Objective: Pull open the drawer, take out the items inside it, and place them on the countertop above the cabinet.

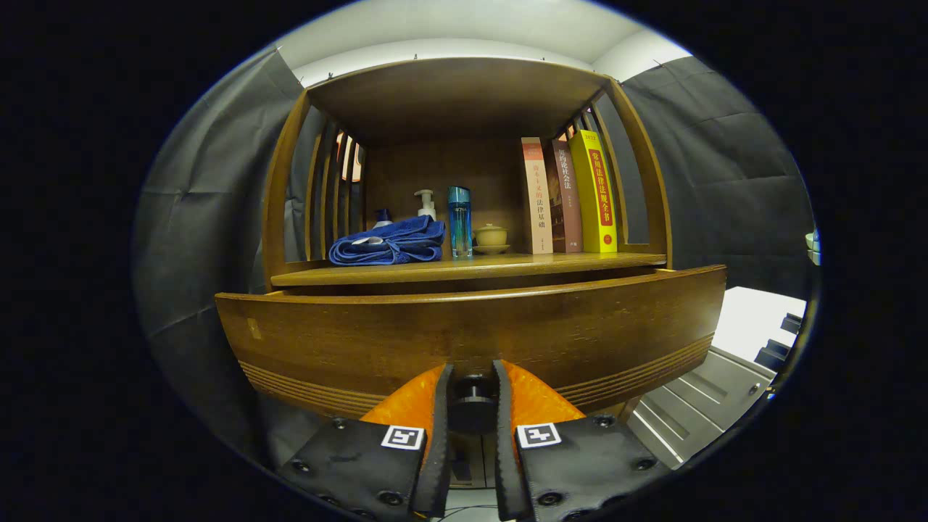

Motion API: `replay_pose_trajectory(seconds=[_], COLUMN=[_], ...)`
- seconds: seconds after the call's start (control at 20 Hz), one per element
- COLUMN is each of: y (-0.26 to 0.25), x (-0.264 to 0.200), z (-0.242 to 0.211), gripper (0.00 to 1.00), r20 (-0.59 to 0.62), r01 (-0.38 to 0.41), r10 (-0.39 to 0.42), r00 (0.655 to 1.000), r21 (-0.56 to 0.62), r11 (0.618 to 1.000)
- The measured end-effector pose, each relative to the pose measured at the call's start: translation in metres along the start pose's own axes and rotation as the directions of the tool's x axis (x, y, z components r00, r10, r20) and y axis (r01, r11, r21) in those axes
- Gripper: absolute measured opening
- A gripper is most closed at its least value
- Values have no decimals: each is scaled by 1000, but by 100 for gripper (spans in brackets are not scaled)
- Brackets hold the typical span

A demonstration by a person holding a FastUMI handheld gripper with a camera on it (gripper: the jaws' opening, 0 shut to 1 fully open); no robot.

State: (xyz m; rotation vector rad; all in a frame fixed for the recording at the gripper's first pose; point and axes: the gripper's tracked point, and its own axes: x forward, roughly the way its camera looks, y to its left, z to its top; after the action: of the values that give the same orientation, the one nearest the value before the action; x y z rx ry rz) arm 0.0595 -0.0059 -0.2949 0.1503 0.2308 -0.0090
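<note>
The wooden surface (464, 270) above the cabinet carried a folded blue towel (388, 243). Right of the towel stood a blue bottle (459, 221), then a small lidded cup (491, 237), then three upright books (569, 196). A pump bottle (425, 203) stood behind the towel.

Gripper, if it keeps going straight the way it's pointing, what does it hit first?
The gripper already has the dark drawer knob between its fingers, seemingly closed on it. Straight on, it would meet the wooden drawer front right behind the knob.

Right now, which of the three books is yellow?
The yellow book, outermost of the three beside the right slats; the other two are tan and brown. Gripper fingers flank the drawer knob.
</note>
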Motion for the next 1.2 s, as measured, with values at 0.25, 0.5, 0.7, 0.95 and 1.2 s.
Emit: replay_pose_trajectory(seconds=[0.25,0.5,0.7,0.95,1.2], y=[5,21,11,3,9], x=[-31,-56,-61,-48,-9], z=[14,52,58,82,108], gripper=[33,10,9,9,48], r20=[-2,69,41,-23,-133], r01=[3,3,36,78,94], r10=[-3,-6,-35,-81,-120], r00=[1000,998,999,996,984], r21=[-13,43,-14,-111,-185], r11=[1000,999,999,991,978])
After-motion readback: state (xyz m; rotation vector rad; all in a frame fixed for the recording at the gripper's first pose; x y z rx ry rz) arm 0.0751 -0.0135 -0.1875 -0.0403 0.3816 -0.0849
